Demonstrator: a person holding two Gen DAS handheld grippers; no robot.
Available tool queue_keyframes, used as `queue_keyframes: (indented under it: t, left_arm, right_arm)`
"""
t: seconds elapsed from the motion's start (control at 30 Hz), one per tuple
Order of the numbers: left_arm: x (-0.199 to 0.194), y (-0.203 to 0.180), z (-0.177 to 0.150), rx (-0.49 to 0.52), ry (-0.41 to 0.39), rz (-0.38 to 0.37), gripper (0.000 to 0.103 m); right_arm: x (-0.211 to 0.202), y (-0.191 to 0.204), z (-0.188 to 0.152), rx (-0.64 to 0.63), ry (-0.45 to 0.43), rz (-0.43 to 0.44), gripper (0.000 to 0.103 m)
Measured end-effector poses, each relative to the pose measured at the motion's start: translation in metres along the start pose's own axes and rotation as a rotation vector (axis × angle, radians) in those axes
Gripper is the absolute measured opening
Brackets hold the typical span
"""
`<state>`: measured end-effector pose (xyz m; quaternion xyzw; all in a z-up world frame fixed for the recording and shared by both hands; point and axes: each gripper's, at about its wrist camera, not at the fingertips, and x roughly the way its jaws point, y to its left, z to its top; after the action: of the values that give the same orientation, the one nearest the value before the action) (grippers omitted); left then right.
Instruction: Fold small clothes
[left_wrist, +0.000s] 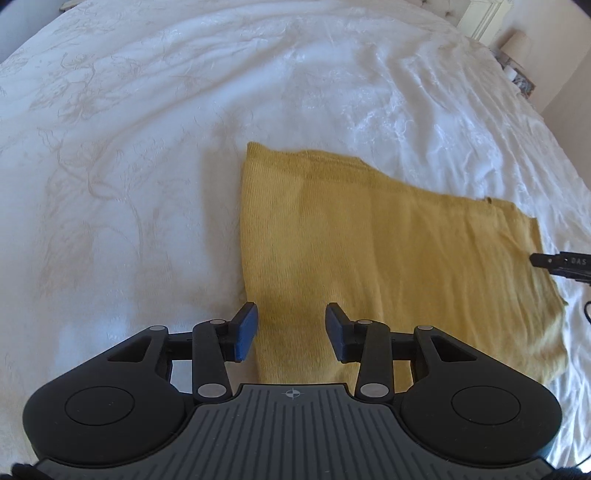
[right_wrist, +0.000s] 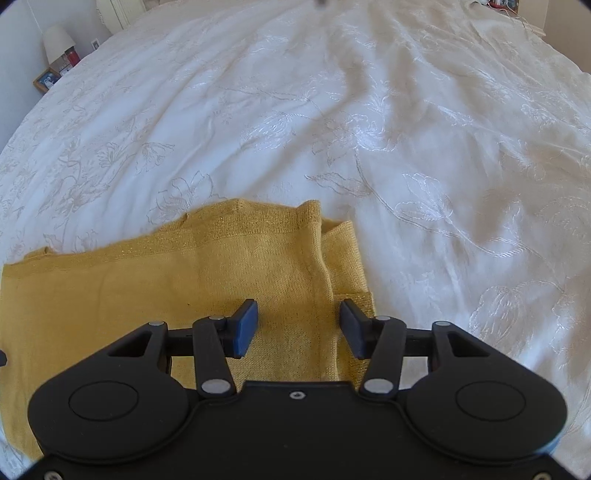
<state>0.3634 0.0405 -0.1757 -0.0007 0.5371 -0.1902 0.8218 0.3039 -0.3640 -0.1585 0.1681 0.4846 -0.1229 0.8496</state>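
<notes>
A white bedspread (left_wrist: 147, 147) covered the bed. A folded yellow sweater (left_wrist: 388, 240) lay flat on it. Both grippers pointed down over the sweater, left gripper (left_wrist: 291, 328) and right gripper (right_wrist: 299, 326), fingers apart, holding nothing.

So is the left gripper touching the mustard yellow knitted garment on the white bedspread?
Cannot tell. In the left wrist view the left gripper has open jaws over the mustard yellow knitted garment, nothing pinched; neither contact nor a gap shows plainly.
</notes>
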Motion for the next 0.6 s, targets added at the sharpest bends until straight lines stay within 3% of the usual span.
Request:
queue_keyframes:
  t: [0.13, 0.17, 0.2, 0.23, 0.33, 0.4, 0.5, 0.6]
  left_arm:
    - [-0.006, -0.003, -0.008, 0.0, -0.004, 0.001, 0.041]
    - [-0.007, -0.005, -0.008, -0.001, -0.007, -0.003, 0.041]
    - [-0.008, -0.006, -0.007, 0.001, -0.009, -0.009, 0.042]
    - [-0.008, -0.009, -0.008, 0.008, -0.013, -0.017, 0.044]
    - [-0.01, -0.02, -0.005, 0.029, -0.028, -0.021, 0.048]
    - [-0.01, -0.03, -0.004, 0.041, -0.036, -0.046, 0.057]
    - [-0.007, -0.043, -0.003, 0.056, -0.039, -0.076, 0.064]
    - [-0.003, -0.059, -0.005, 0.08, -0.039, -0.088, 0.065]
  right_arm:
    - [0.004, 0.004, 0.003, -0.014, 0.005, -0.027, 0.057]
    - [0.005, 0.004, 0.004, -0.011, 0.019, -0.017, 0.04]
    - [0.006, 0.005, 0.004, -0.017, 0.033, -0.006, 0.014]
    - [0.007, 0.008, 0.005, -0.037, 0.049, -0.015, 0.008]
    - [0.005, 0.006, 0.008, -0.037, 0.038, -0.076, 0.007]
    - [0.008, -0.001, 0.011, -0.012, 0.048, -0.111, 0.007]
    - [0.002, -0.006, 0.012, 0.01, 0.035, -0.05, 0.008]
    - [-0.023, -0.006, 0.006, 0.013, -0.021, -0.005, 0.023]
